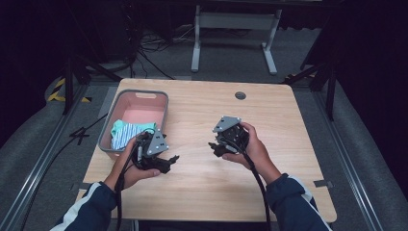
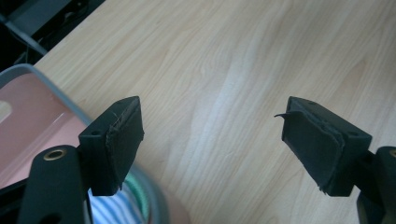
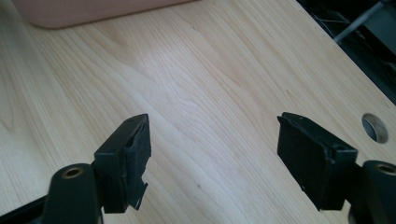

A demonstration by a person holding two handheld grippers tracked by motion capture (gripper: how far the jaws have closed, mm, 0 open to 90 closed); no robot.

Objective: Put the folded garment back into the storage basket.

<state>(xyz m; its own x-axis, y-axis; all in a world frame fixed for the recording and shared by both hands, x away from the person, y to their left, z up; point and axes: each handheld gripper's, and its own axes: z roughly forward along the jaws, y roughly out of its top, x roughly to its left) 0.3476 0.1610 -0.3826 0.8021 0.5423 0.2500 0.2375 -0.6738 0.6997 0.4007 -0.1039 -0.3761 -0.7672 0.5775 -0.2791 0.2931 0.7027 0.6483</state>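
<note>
Two grippers, left [image 1: 166, 160] and right [image 1: 215, 147], hang wide and empty over the table [image 1: 288, 144]. A striped cloth [image 1: 126, 134] lies in the bin [image 1: 166, 103] at the left edge. Reaching in, the left jaws could catch the rim and tip it.

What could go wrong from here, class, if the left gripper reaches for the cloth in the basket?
1. The striped cloth lies against the near wall of the basket; the left gripper, open beside it, might catch the rim and tip or drag the basket.
2. The basket sits near the table edge, so a shove could slide it off.
</note>
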